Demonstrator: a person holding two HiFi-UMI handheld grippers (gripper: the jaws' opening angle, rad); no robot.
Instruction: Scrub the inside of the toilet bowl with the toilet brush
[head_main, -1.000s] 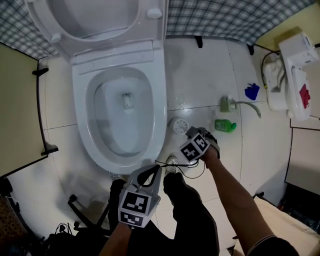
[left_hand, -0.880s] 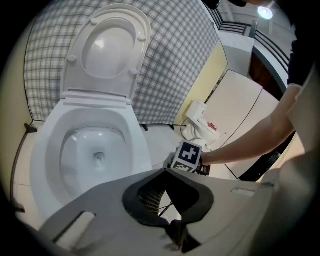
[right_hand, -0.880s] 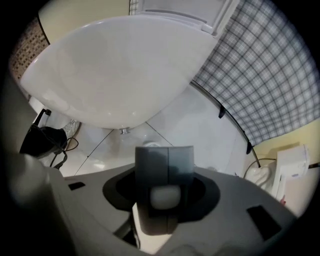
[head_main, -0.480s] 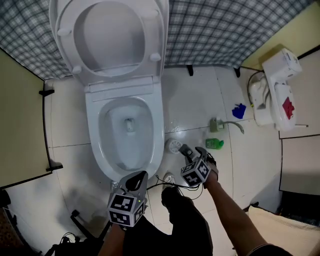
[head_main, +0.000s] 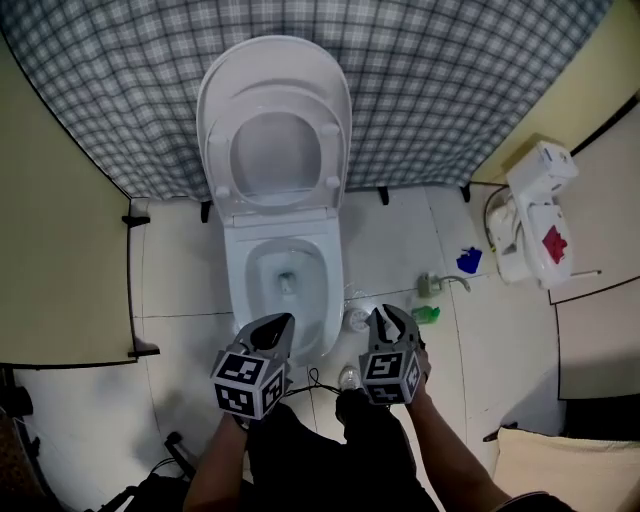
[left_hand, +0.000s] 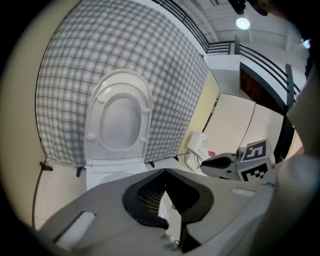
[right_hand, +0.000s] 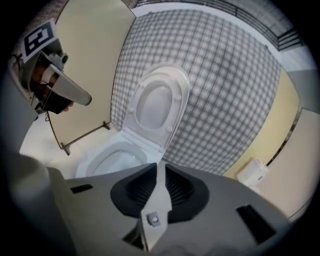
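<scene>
Head view, lower middle: left tongs (head_main: 279, 324) shut, empty; right tongs (head_main: 386, 319) narrow, just been closing on nothing; toilet brush (head_main: 357, 320) seemingly on floor (head_main: 180, 350) beside toilet bowl (head_main: 236, 290); risks toppling it if grabbed with so slim a gap.

Grey left hand-held gripper (head_main: 278, 323), black-white marker cube (head_main: 250, 383)
</scene>
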